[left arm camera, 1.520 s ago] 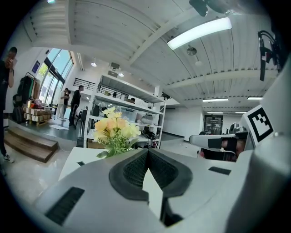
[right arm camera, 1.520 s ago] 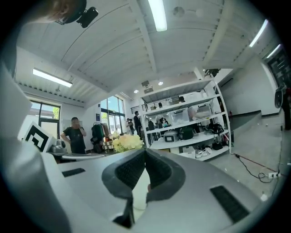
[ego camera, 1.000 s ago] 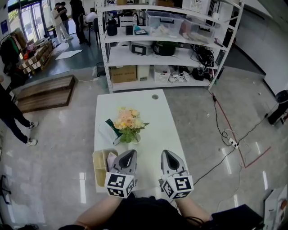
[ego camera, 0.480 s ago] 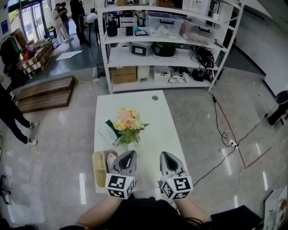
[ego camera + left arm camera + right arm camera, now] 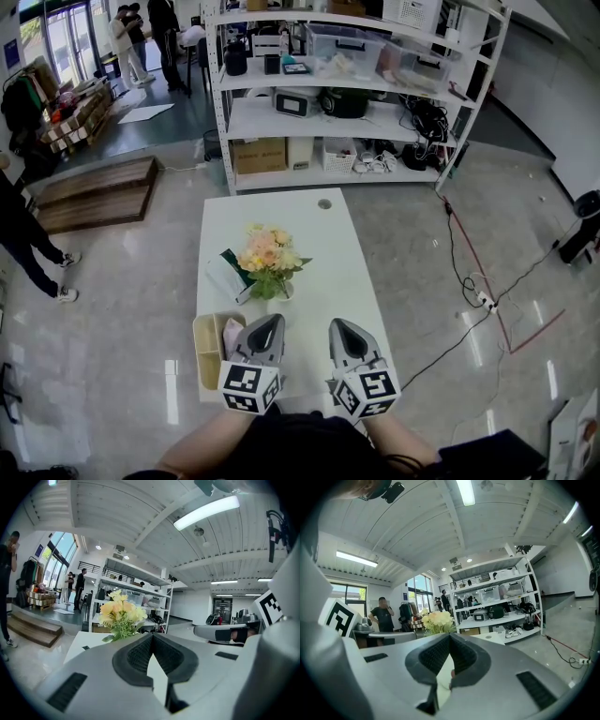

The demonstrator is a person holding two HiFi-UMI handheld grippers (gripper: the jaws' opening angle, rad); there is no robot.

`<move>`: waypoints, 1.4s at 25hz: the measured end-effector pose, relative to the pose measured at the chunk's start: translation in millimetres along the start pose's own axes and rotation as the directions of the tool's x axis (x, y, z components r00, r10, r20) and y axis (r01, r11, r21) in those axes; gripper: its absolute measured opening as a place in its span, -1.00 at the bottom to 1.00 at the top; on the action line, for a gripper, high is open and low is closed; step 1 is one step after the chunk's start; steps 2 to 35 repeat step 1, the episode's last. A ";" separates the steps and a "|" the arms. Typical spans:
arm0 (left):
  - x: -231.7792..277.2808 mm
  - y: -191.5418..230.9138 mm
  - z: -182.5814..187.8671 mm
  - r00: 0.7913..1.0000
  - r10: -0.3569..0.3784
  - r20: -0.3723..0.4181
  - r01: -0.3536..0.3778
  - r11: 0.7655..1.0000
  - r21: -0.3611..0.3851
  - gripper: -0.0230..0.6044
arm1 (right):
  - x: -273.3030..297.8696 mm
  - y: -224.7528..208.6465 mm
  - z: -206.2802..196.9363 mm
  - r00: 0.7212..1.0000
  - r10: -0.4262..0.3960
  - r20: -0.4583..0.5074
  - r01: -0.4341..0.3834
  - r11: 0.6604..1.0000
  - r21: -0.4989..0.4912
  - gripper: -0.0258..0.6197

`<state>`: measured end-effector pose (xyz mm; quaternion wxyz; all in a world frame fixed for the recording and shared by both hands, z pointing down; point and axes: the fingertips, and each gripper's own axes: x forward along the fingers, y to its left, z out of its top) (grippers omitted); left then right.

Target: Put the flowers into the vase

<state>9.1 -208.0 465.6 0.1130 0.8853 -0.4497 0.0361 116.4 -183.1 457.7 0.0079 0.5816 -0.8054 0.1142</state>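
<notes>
A bunch of pale yellow and peach flowers (image 5: 267,253) stands upright in a small white vase (image 5: 280,292) at the middle of the white table (image 5: 323,234). My left gripper (image 5: 272,322) hovers over the table's near end, just in front of the vase, shut with nothing in it. Beside it, my right gripper (image 5: 336,325) is also shut and empty. In the left gripper view the flowers (image 5: 121,613) rise beyond the closed left gripper (image 5: 151,635). The right gripper view shows the flowers (image 5: 437,619) past the closed right gripper (image 5: 449,636).
A tan tray (image 5: 206,354) with something pink in it sits at the table's near left corner. A green and white wrapper (image 5: 225,274) lies left of the vase. A loaded shelf rack (image 5: 347,94) stands beyond the table. People stand far left; cables (image 5: 473,272) run across the floor on the right.
My right gripper has edged slightly left, toward the left one. The left gripper, flowers and vase are as before.
</notes>
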 end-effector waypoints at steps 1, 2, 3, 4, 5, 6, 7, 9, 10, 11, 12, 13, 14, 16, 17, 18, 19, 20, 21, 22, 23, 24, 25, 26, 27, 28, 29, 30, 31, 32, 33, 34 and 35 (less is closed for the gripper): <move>0.0 0.3 -0.3 1.000 0.000 -0.001 0.000 1.000 -0.001 -0.92 | 0.4 0.8 0.0 1.000 0.004 0.000 -0.004 1.000 0.000 -0.91; 0.0 0.3 -0.3 1.000 0.000 -0.001 0.000 1.000 -0.001 -0.92 | 0.4 0.8 0.0 1.000 0.004 0.000 -0.004 1.000 0.000 -0.91; 0.0 0.3 -0.3 1.000 0.000 -0.001 0.000 1.000 -0.001 -0.92 | 0.4 0.8 0.0 1.000 0.004 0.000 -0.004 1.000 0.000 -0.91; 0.0 0.3 -0.3 1.000 0.000 -0.001 0.000 1.000 -0.001 -0.92 | 0.4 0.8 0.0 1.000 0.004 0.000 -0.004 1.000 0.000 -0.91; 0.0 0.3 -0.3 1.000 0.000 -0.001 0.000 1.000 -0.001 -0.92 | 0.4 0.8 0.0 1.000 0.004 0.000 -0.004 1.000 0.000 -0.91; 0.0 0.3 -0.3 1.000 0.000 -0.001 0.000 1.000 -0.001 -0.92 | 0.4 0.8 0.0 1.000 0.004 0.000 -0.004 1.000 0.000 -0.91; 0.0 0.3 -0.3 1.000 0.000 -0.001 0.000 1.000 -0.001 -0.92 | 0.4 0.8 0.0 1.000 0.004 0.000 -0.004 1.000 0.000 -0.91; 0.0 0.3 -0.3 1.000 0.000 -0.001 0.000 1.000 -0.001 -0.92 | 0.4 0.8 0.0 1.000 0.004 0.000 -0.004 1.000 0.000 -0.91; 0.0 0.3 -0.3 1.000 0.000 -0.001 0.000 1.000 -0.001 -0.92 | 0.4 0.8 0.0 1.000 0.004 0.000 -0.004 1.000 0.000 -0.91; 0.0 0.3 -0.3 1.000 0.000 -0.001 0.000 1.000 -0.001 -0.92 | 0.4 0.8 0.0 1.000 0.004 0.000 -0.004 1.000 0.000 -0.91; 0.0 0.3 -0.3 1.000 0.000 -0.001 0.000 1.000 -0.001 -0.92 | 0.4 0.8 0.0 1.000 0.004 0.000 -0.004 1.000 0.000 -0.91; 0.0 0.3 -0.3 1.000 0.000 -0.001 0.000 1.000 -0.001 -0.92 | 0.4 0.8 0.0 1.000 0.004 0.000 -0.004 1.000 0.000 -0.91; 0.0 0.3 -0.3 1.000 0.000 -0.001 0.000 1.000 -0.001 -0.92 | 0.4 0.8 0.0 1.000 0.004 0.000 -0.004 1.000 0.000 -0.91; 0.0 0.3 -0.3 1.000 0.000 -0.001 0.000 1.000 -0.001 -0.92 | 0.4 0.8 0.0 1.000 0.004 0.000 -0.004 1.000 0.000 -0.91; 0.0 0.3 -0.3 1.000 0.000 -0.001 0.000 1.000 -0.001 -0.92 | 0.4 0.8 0.0 1.000 0.004 0.000 -0.004 1.000 0.000 -0.91; 0.0 0.3 -0.3 1.000 0.000 -0.001 0.000 1.000 -0.001 -0.92 | 0.4 0.8 0.0 1.000 0.004 0.000 -0.004 1.000 0.000 -0.91; 0.0 0.3 -0.3 1.000 0.000 -0.001 0.000 1.000 -0.001 -0.92 | 0.4 0.8 0.0 1.000 0.004 0.000 -0.004 1.000 0.000 -0.91; 0.0 0.3 -0.3 1.000 0.000 -0.001 0.000 1.000 -0.001 -0.92 | 0.4 0.8 0.0 1.000 0.004 0.000 -0.004 1.000 0.000 -0.91; 0.0 0.3 -0.3 1.000 0.000 -0.001 0.000 1.000 -0.001 -0.92 | 0.4 0.8 0.0 1.000 0.004 0.000 -0.004 1.000 0.000 -0.91; 0.0 0.3 -0.3 1.000 0.000 -0.001 0.000 1.000 -0.001 -0.92 | 0.4 0.8 0.0 1.000 0.004 0.000 -0.004 1.000 0.000 -0.91; 0.0 0.3 -0.3 1.000 0.000 -0.001 0.000 1.000 -0.001 -0.92 | 0.4 0.8 0.0 1.000 0.004 0.000 -0.004 1.000 0.000 -0.91; 0.0 0.3 -0.3 1.000 0.000 -0.001 0.000 1.000 -0.001 -0.92 | 0.4 0.8 0.0 1.000 0.004 0.000 -0.004 1.000 0.000 -0.91; 0.0 0.3 -0.3 1.000 0.000 -0.001 0.000 1.000 -0.001 -0.92 | 0.4 0.8 0.0 1.000 0.004 0.000 -0.004 1.000 0.000 -0.91; 0.0 0.3 -0.3 1.000 0.000 -0.001 0.000 1.000 -0.001 -0.92 | 0.4 0.8 0.0 1.000 0.004 0.000 -0.004 1.000 0.000 -0.91; 0.0 0.3 -0.3 1.000 0.000 -0.001 0.000 1.000 -0.001 -0.92 | 0.4 0.8 0.0 1.000 0.004 0.000 -0.004 1.000 0.000 -0.91; 0.0 0.3 -0.3 1.000 0.000 -0.001 0.000 1.000 -0.001 -0.92 | 0.4 0.8 0.0 1.000 0.004 0.000 -0.004 1.000 0.000 -0.91; 0.0 0.3 -0.3 1.000 0.000 -0.001 0.000 1.000 -0.001 -0.92 | 0.4 0.8 0.0 1.000 0.004 0.000 -0.004 1.000 0.000 -0.91; 0.0 0.3 -0.3 1.000 0.000 -0.001 0.000 1.000 -0.001 -0.92 | 0.4 0.8 0.0 1.000 0.004 0.000 -0.004 1.000 0.000 -0.91; 0.0 0.3 -0.3 1.000 0.000 -0.001 0.000 1.000 -0.001 -0.92 | 0.4 0.8 0.0 1.000 0.004 0.000 -0.004 1.000 0.000 -0.91; 0.0 0.3 -0.3 1.000 0.000 -0.001 0.000 1.000 -0.001 -0.92 | 0.4 0.8 0.0 1.000 0.004 0.000 -0.004 1.000 0.000 -0.91; 0.0 0.3 -0.3 1.000 0.000 -0.001 0.000 1.000 -0.001 -0.92 | 0.4 0.8 0.0 1.000 0.004 0.000 -0.004 1.000 0.000 -0.91; 0.0 0.3 -0.3 1.000 0.000 -0.001 0.000 1.000 -0.001 -0.92 | 0.4 0.8 0.0 1.000 0.004 0.000 -0.004 1.000 0.000 -0.91; 0.0 0.3 -0.3 1.000 0.000 -0.001 0.000 1.000 -0.001 -0.92 | 0.4 0.8 0.0 1.000 0.004 0.000 -0.004 1.000 0.000 -0.91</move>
